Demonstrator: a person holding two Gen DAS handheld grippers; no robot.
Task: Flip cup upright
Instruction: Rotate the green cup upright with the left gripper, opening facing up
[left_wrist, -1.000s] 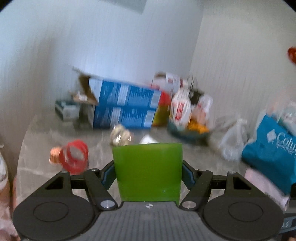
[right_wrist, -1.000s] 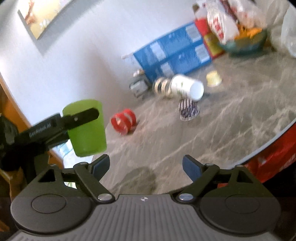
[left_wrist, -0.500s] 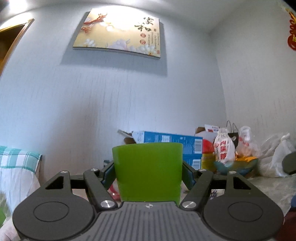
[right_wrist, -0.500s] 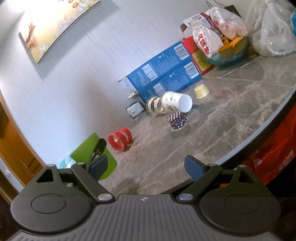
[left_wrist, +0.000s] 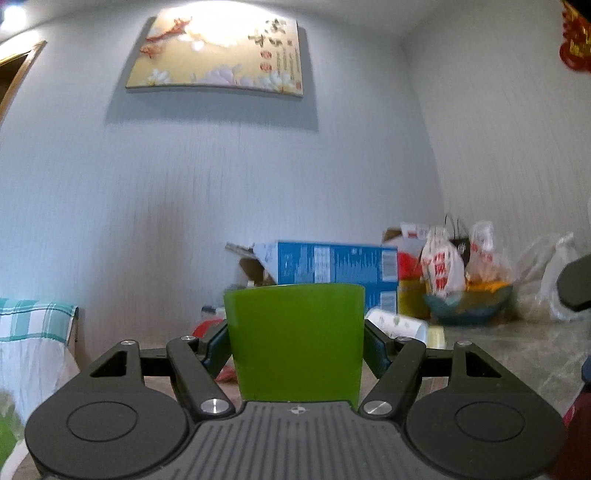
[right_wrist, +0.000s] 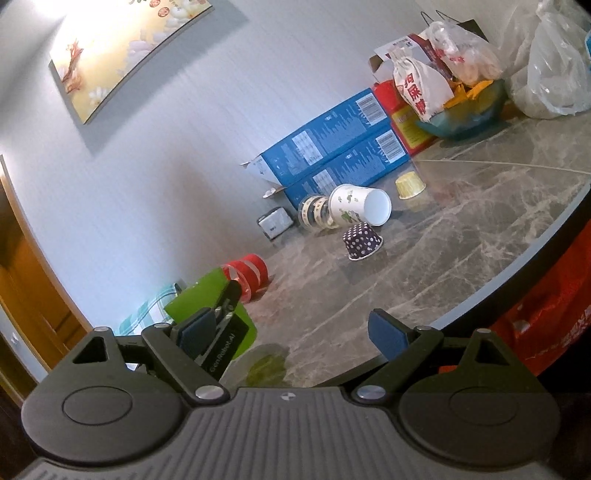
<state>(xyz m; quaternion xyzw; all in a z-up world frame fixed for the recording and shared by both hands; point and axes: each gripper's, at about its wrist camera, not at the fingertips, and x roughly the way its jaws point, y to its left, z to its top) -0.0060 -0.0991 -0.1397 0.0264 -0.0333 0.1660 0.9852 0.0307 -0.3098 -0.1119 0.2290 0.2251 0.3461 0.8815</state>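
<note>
Left gripper: fingers pinch the green cup by its side walls, one blue pad on each flank. The cup sits wide end up between them, its rim level in the left wrist view. From the right wrist view the same cup shows at the near left edge of the worktop, clamped by the left gripper; a green-tinted reflection lies on the marble just below it. Whether the base touches the surface cannot be told.

Right gripper: fingers spread wide, nothing between them, hanging over the near rim of the worktop.

Further out on the worktop: red tape roll lying just beyond the green cup; purple dotted paper cup mouth down; white printed paper cup on its side, mouth toward the camera, with a patterned tape roll touching its base; small yellow cup mouth down.

Against the wall: two stacked blue boxes, a teal bowl with bagged goods, plastic bags. Framed picture hangs on the wall above.
</note>
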